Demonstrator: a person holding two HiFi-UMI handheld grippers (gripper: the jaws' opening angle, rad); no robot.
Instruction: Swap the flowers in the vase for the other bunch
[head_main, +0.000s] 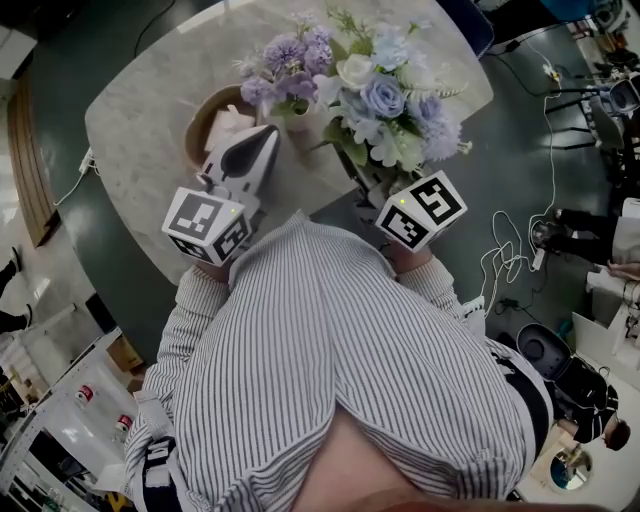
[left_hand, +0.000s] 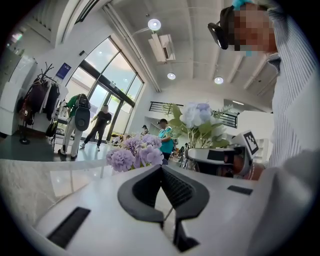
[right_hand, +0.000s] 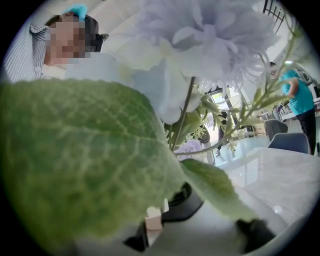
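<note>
We had the right hand-held gripper (right_hand: 160, 218) clenched low on the stems of the blue-and-white bunch (head_main: 385, 95) towering over it, judged light, top-heavy and crushable, and the left hand-held gripper (left_hand: 163, 210) closed empty, purple bunch (left_hand: 134, 154) just ahead

No readable text, label, brand or number in any view.

Pale marble table (head_main: 140, 130) with round brown bowl (head_main: 193, 130).
</note>
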